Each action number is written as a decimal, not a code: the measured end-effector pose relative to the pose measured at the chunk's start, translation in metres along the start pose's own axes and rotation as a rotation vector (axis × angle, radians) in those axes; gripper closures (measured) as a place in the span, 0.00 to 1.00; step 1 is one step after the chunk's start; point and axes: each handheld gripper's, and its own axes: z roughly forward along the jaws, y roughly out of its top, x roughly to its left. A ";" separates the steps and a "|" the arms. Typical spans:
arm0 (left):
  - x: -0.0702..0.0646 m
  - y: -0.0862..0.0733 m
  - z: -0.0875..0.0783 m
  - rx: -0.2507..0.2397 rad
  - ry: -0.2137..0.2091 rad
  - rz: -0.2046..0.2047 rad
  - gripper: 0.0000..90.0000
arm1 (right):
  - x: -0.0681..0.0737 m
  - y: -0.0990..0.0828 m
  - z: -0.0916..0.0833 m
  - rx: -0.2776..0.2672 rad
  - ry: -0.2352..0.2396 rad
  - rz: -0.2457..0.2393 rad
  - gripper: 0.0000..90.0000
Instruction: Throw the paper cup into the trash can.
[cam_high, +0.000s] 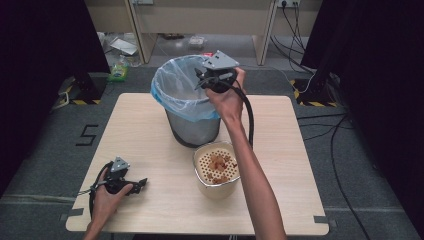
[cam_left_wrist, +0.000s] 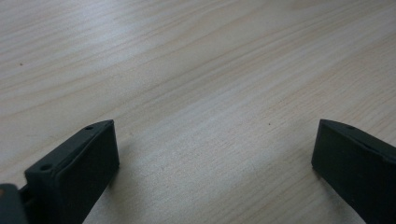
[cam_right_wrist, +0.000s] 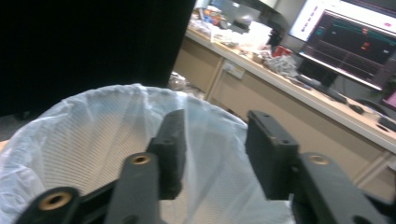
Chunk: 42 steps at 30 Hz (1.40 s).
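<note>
A metal mesh bin lined with a pale blue-white bag stands at the middle back of the wooden table. My right gripper hangs over the bin's right rim, open, with nothing between its jaws; in the right gripper view the bag's lining lies just beyond them. In front of the bin sits a cream container with a perforated insert holding brown scraps. My left gripper rests on the table near the front left corner, open and empty, and in the left gripper view bare wood lies between its jaws.
Beyond the table are wooden desk legs and floor clutter, with cables running on the floor at right. Black curtains flank both sides. A desk with monitors stands behind the bin in the right gripper view.
</note>
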 end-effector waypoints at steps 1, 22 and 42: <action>0.000 0.000 0.000 0.000 0.000 0.000 0.00 | -0.003 -0.001 -0.004 0.001 -0.004 0.007 0.61; 0.000 0.000 0.000 0.001 0.001 0.002 0.00 | -0.066 -0.107 -0.118 0.140 -0.107 0.174 0.47; 0.000 0.000 0.000 0.000 0.001 0.002 0.00 | -0.029 -0.189 -0.158 0.177 -0.083 0.224 0.41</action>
